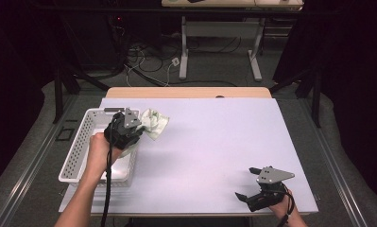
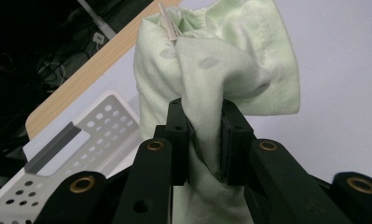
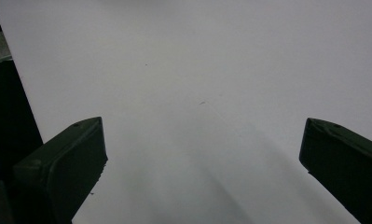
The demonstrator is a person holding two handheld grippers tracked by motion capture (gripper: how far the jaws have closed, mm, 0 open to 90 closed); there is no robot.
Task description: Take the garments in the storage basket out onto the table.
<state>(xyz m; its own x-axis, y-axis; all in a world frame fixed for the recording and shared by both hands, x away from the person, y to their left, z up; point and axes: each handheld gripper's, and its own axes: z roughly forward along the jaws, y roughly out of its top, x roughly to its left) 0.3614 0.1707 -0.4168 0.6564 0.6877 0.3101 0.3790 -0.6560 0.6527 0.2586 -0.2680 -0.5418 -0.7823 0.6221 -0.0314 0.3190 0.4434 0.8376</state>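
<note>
A pale green cloth hangs bunched over the right rim of a white perforated basket at the table's left. My left gripper is shut on the cloth, pinching a fold between its two black jaws, with a small white tag near the cloth's top. The basket's holed rim lies to the left below the jaws. Near the front right edge of the table my right gripper stands open, jaws wide apart over the bare white surface, with nothing between them.
A white sheet covers the wooden table. Beyond the table stand a second desk's white legs and loose cables on the floor. Dark curtains frame both sides.
</note>
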